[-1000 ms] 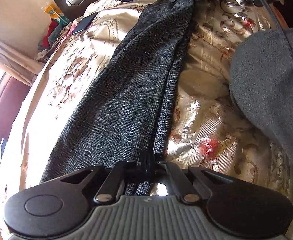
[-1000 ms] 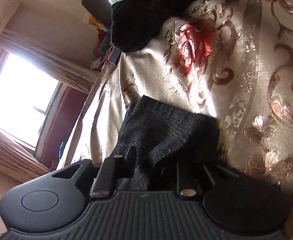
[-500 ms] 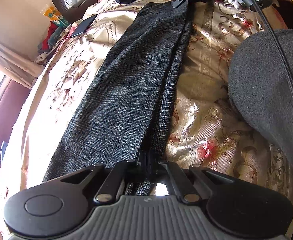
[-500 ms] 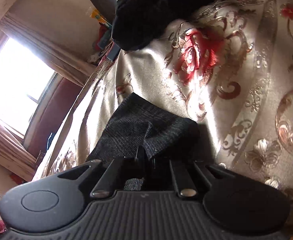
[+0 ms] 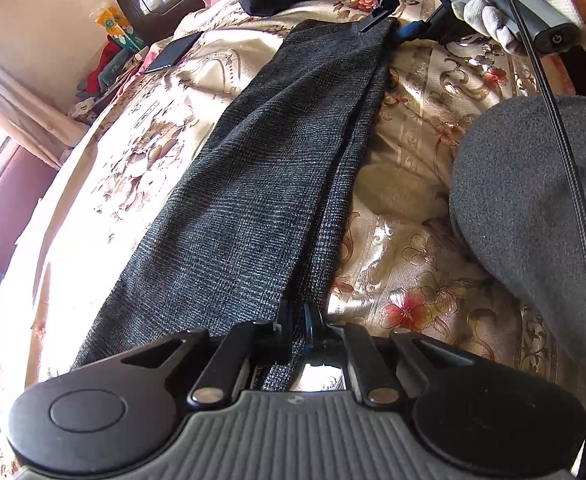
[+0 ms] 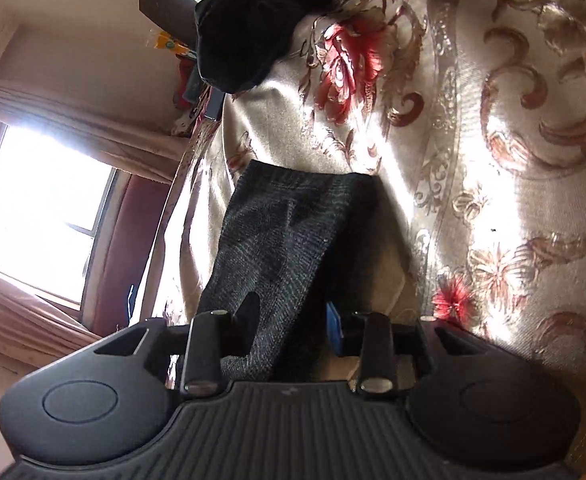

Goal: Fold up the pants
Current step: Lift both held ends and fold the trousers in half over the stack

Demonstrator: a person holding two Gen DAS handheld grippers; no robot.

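Left wrist view: the left gripper (image 5: pixel 297 320) was easing open around coarse grey woven pants (image 5: pixel 261 184) on the bedspread (image 5: pixel 413 216); the right gripper (image 6: pixel 293 322) was opening, fabric loose between.

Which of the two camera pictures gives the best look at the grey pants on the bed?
The left wrist view: the pants stretch nearly full length along the bedspread. The right wrist view shows only one end of them, lying between the opening right gripper.

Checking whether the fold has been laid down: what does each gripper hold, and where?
Both grippers' jaws are opening. Left gripper still pinches the pants at their near end; right gripper straddles the far end, unpressed.
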